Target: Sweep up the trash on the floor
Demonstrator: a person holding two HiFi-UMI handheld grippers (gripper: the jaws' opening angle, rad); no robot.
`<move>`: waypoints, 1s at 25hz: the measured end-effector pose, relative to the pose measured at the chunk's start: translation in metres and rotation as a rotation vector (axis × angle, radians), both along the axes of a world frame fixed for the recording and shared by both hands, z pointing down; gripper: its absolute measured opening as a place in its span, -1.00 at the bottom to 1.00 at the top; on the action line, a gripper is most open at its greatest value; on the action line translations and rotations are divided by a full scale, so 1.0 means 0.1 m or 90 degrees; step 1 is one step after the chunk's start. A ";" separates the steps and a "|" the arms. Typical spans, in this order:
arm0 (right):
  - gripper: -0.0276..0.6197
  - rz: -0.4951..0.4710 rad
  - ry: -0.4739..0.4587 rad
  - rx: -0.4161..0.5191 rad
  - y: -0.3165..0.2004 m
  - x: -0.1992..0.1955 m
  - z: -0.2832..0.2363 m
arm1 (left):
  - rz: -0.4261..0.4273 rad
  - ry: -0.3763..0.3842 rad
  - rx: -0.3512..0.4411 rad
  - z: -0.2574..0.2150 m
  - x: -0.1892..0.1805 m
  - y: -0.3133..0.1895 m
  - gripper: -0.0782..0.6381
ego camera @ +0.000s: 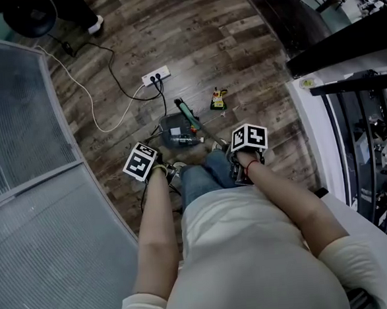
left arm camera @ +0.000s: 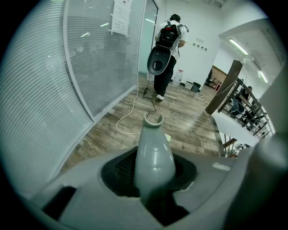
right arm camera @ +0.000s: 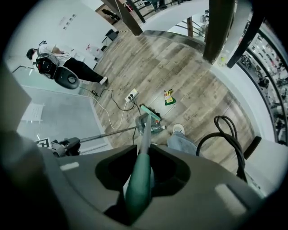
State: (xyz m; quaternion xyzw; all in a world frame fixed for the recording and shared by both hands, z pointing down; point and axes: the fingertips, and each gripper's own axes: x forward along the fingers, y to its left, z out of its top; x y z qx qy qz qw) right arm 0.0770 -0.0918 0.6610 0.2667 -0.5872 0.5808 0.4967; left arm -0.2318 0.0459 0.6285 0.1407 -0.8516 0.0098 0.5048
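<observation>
The left gripper [left arm camera: 153,179] is clamped on the grey dustpan handle [left arm camera: 154,150], whose looped end points up and away from the floor. The right gripper [right arm camera: 139,179] is closed round the green grip of the broom handle [right arm camera: 143,134]. That shaft is the long axis to watch: it slants down and forward from the right gripper to the green broom head [ego camera: 186,111], which sits at the far edge of the dustpan [ego camera: 167,124]. The dustpan stands on the floor just ahead of the person's knees, and a clear bottle [ego camera: 183,142] appears to lie inside it.

The trash left to sweep is a yellow-green wrapper [ego camera: 218,100] on the floor, to the right of the dustpan and slightly beyond it, lengthwise away from the person. To do this well, I judge the broom head should go past the wrapper and draw it left toward the pan's mouth, with the pan's lip kept flat. Beyond the dustpan lies a white power strip [ego camera: 155,75] with cables; the stroke should stay clear of them
</observation>
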 end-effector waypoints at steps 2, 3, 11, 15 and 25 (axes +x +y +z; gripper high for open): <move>-0.62 -0.022 0.003 0.008 0.06 -0.03 -0.01 | 0.001 0.001 0.001 0.00 -0.01 0.00 -0.51; -0.62 -0.027 0.004 0.009 0.08 -0.04 -0.03 | 0.001 0.000 0.002 0.00 -0.01 0.00 -0.51; -0.62 0.005 -0.042 -0.035 0.27 -0.19 -0.18 | 0.002 0.000 0.005 0.02 -0.01 0.03 -0.51; -0.62 -0.035 -0.075 -0.026 0.30 -0.27 -0.27 | 0.004 0.000 0.005 0.01 0.00 0.03 -0.51; -0.62 -0.053 -0.071 0.025 0.09 -0.14 -0.38 | 0.004 0.001 0.007 0.00 -0.01 0.02 -0.50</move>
